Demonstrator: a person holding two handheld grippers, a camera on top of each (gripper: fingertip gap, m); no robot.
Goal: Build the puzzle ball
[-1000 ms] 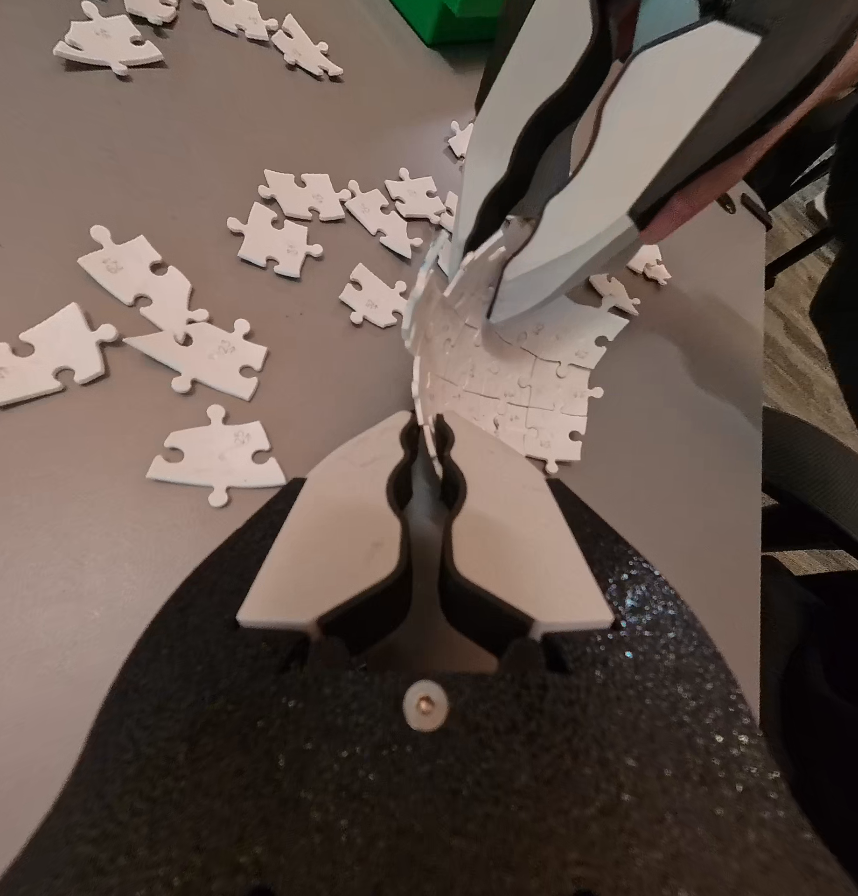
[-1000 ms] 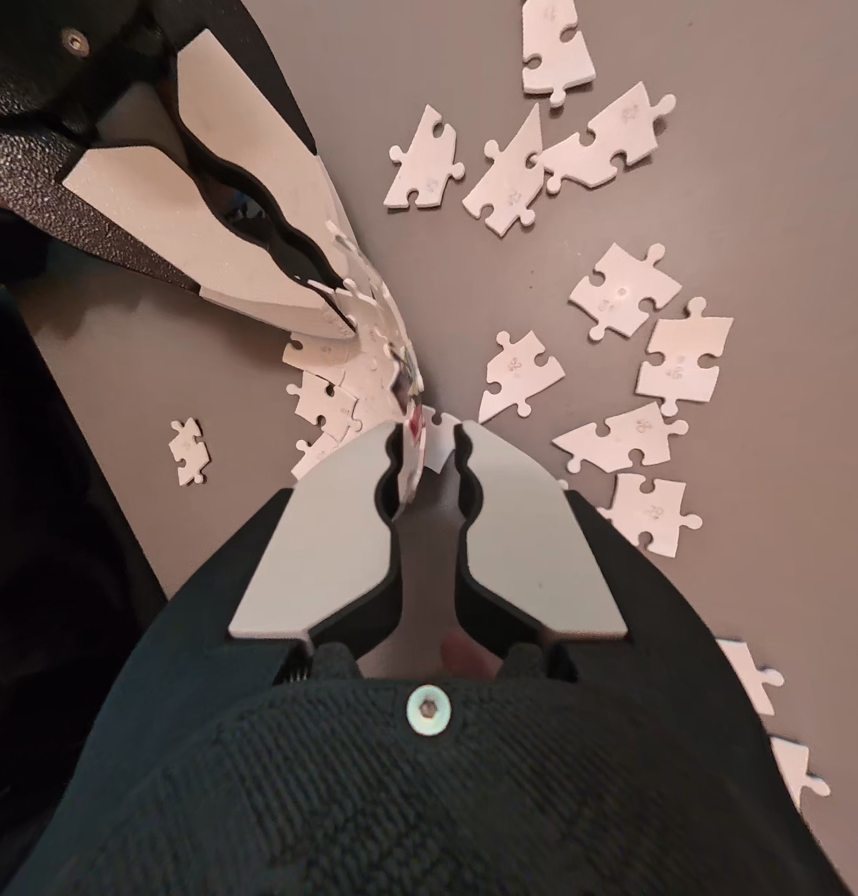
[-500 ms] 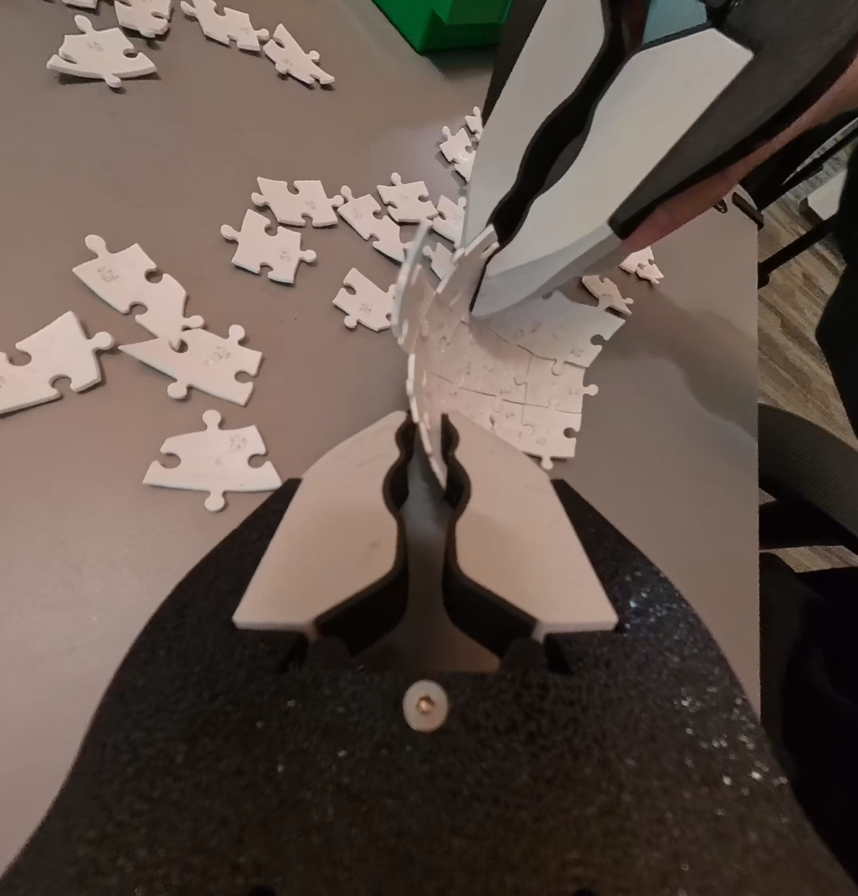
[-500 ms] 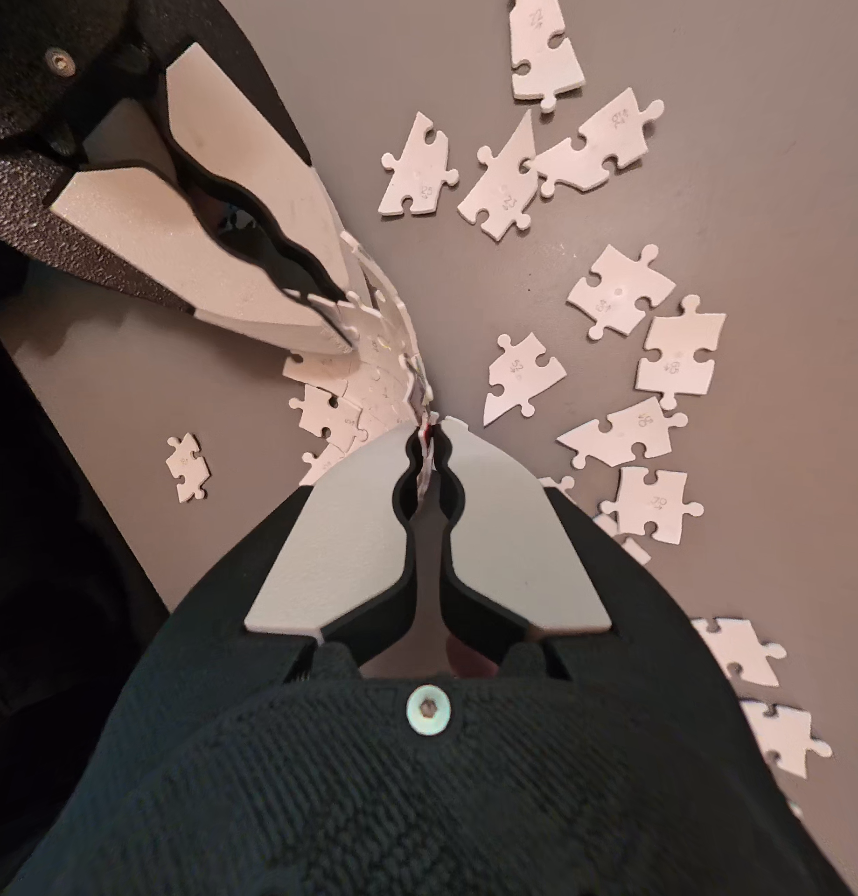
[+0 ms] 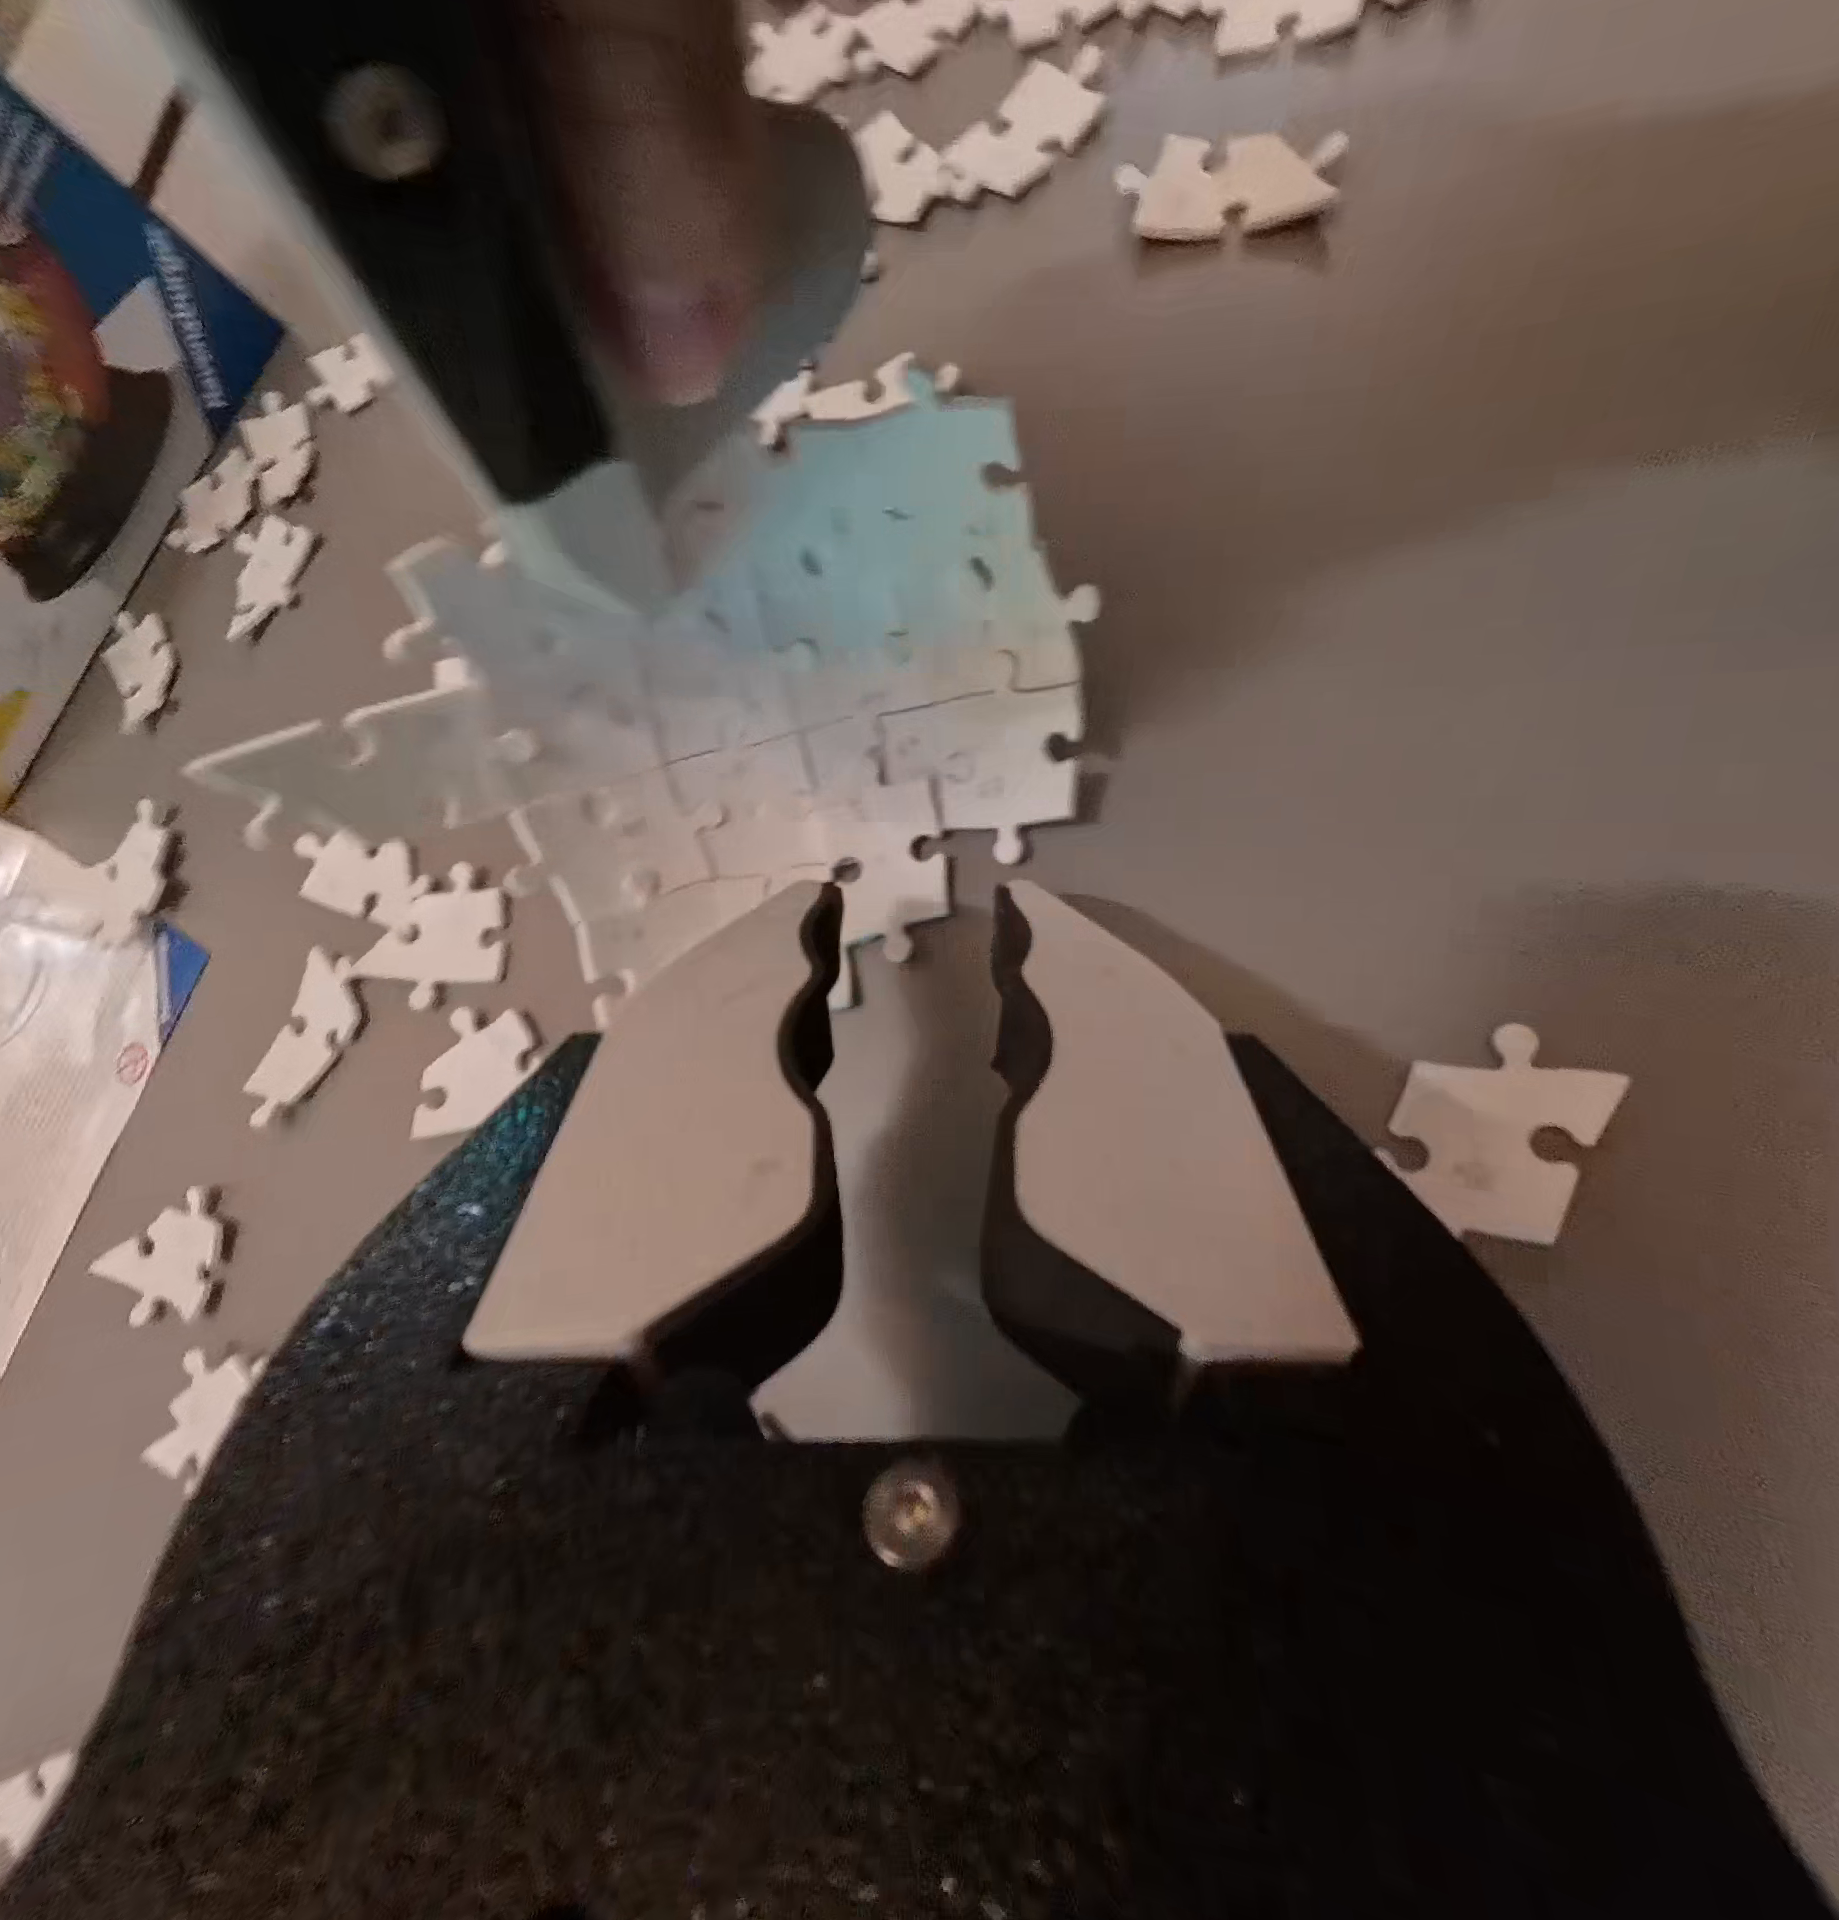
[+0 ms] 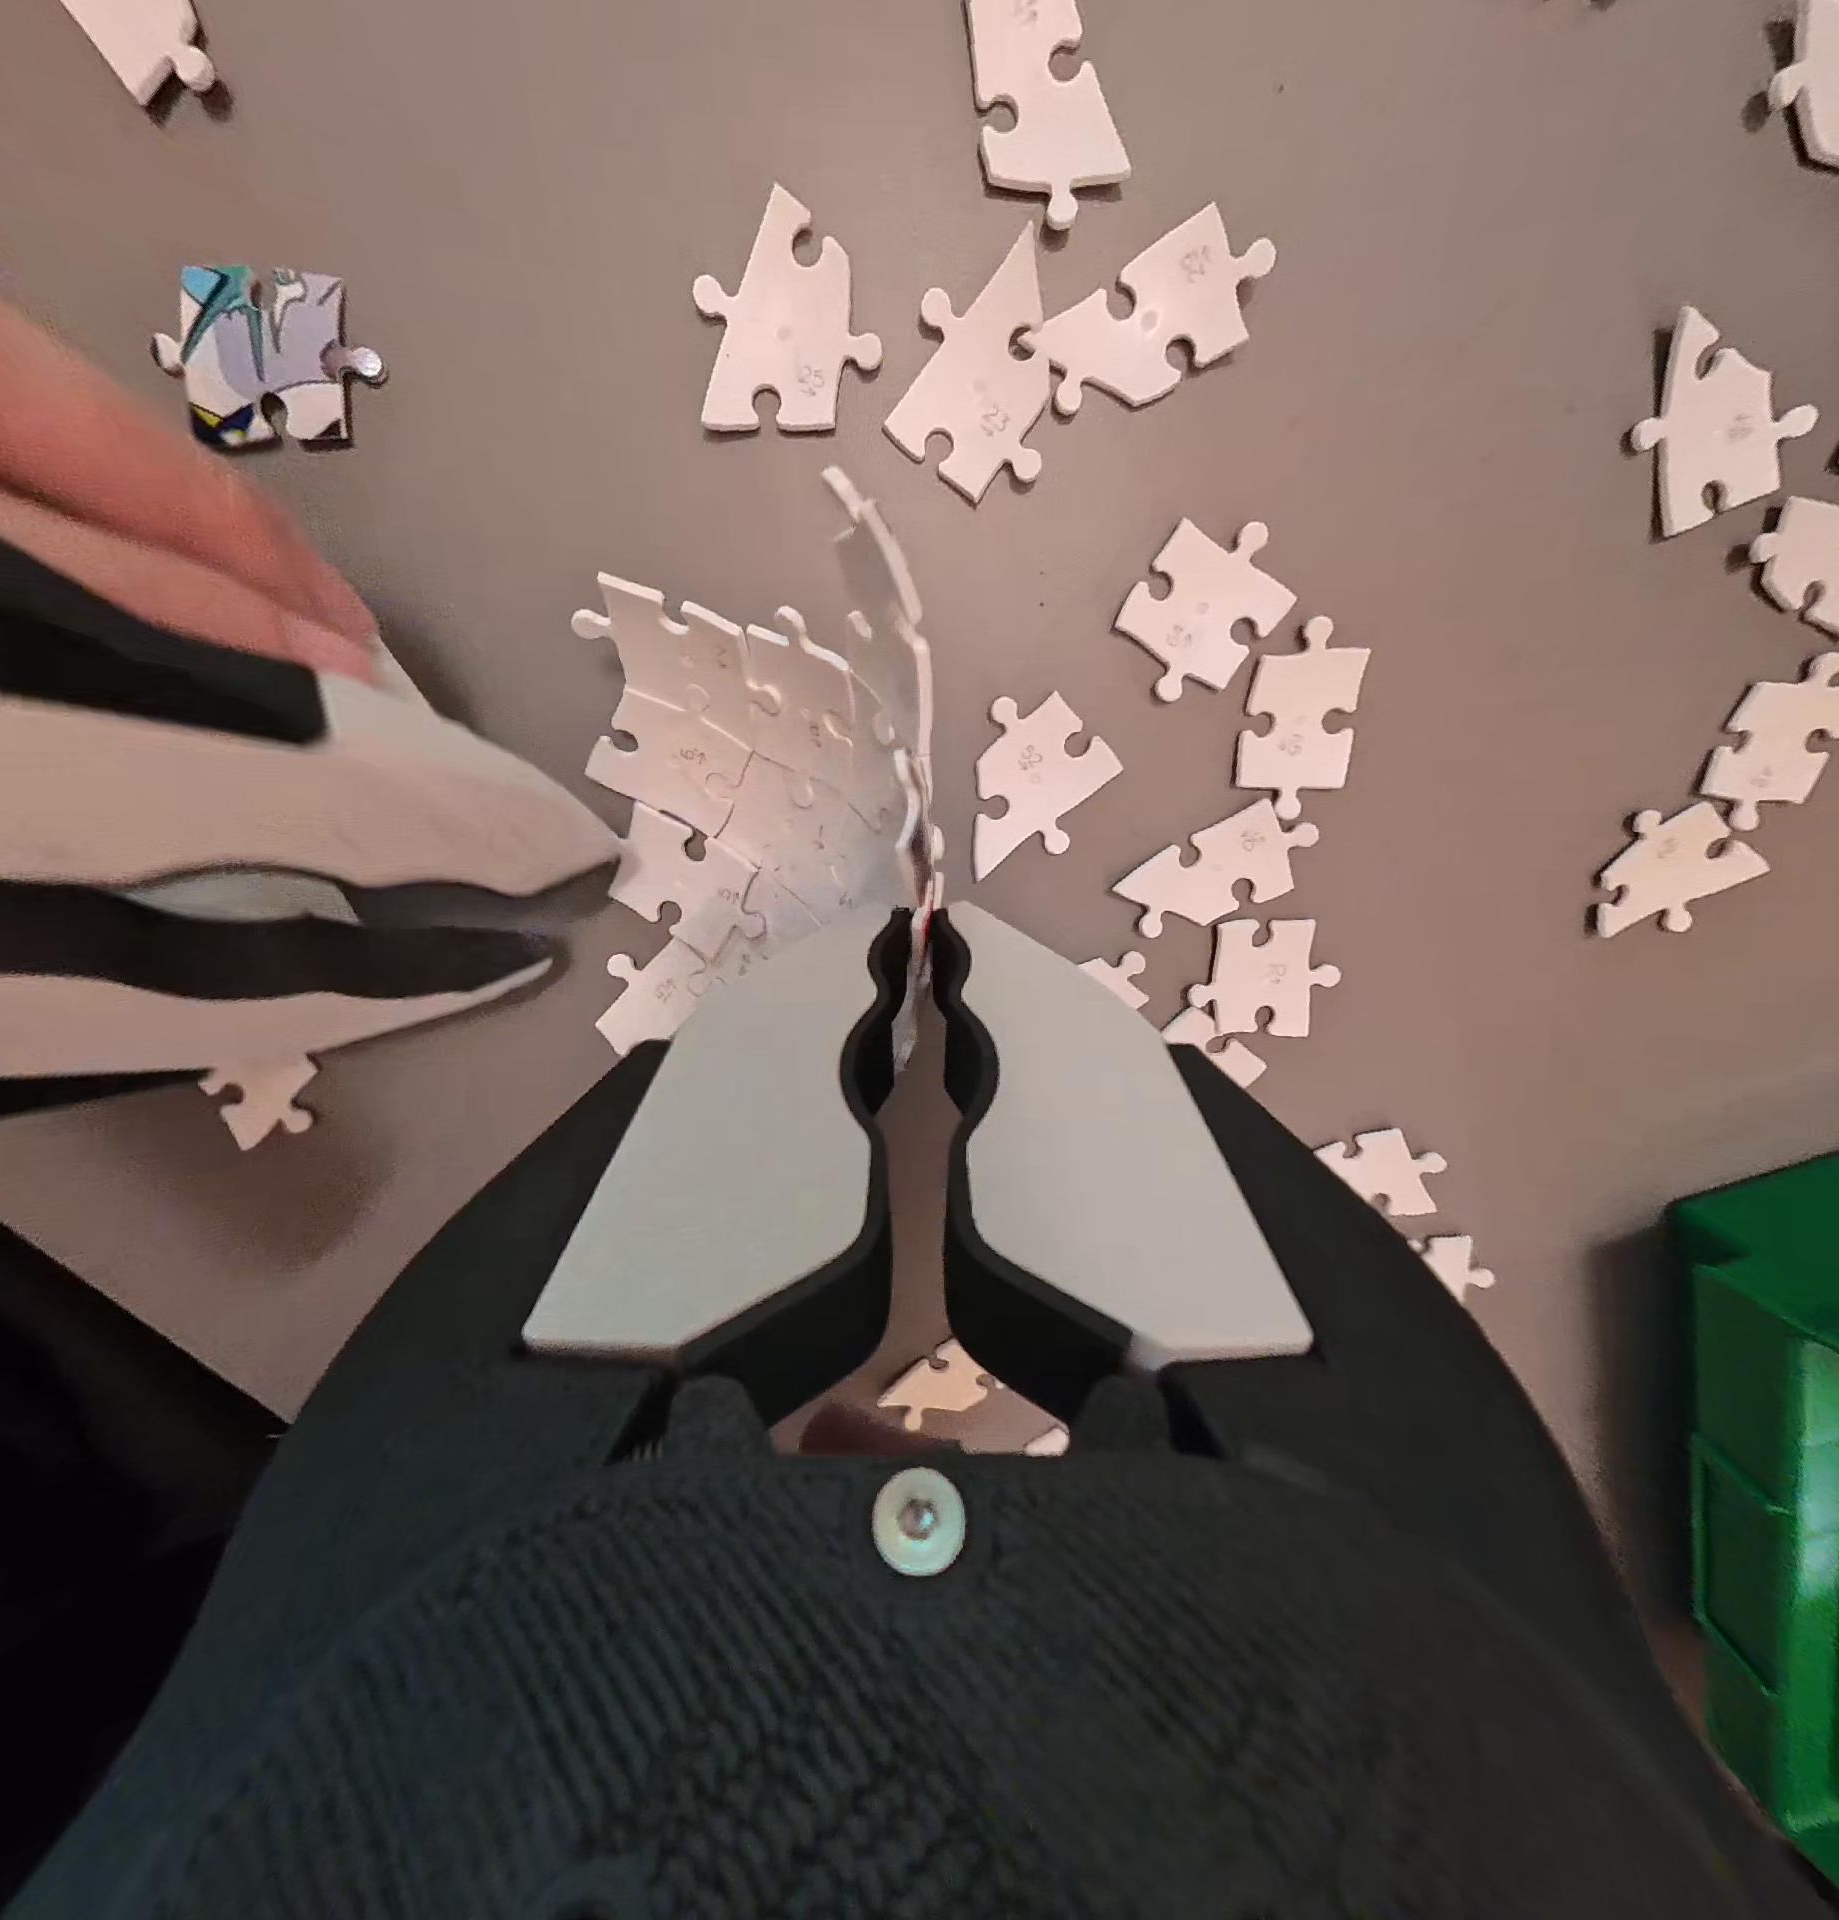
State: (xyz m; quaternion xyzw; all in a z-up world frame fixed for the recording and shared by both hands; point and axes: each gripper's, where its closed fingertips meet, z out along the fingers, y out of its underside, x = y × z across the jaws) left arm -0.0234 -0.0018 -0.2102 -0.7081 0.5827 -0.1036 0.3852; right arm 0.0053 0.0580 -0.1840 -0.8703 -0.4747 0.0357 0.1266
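Both views blur: right gripper [image 6: 925, 920] pinches curved puzzle section [image 6: 780, 748], left gripper [image 5: 920, 899] gapes

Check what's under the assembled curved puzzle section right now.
Gray table lies below the curved puzzle section, with loose white pieces poking out at its edge. The right gripper pinches its rim. Anything directly beneath the section is covered.

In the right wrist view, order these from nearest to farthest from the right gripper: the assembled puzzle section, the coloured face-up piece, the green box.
1. assembled puzzle section: clamped in the right gripper jaws
2. green box: lower right
3. coloured face-up piece: upper left
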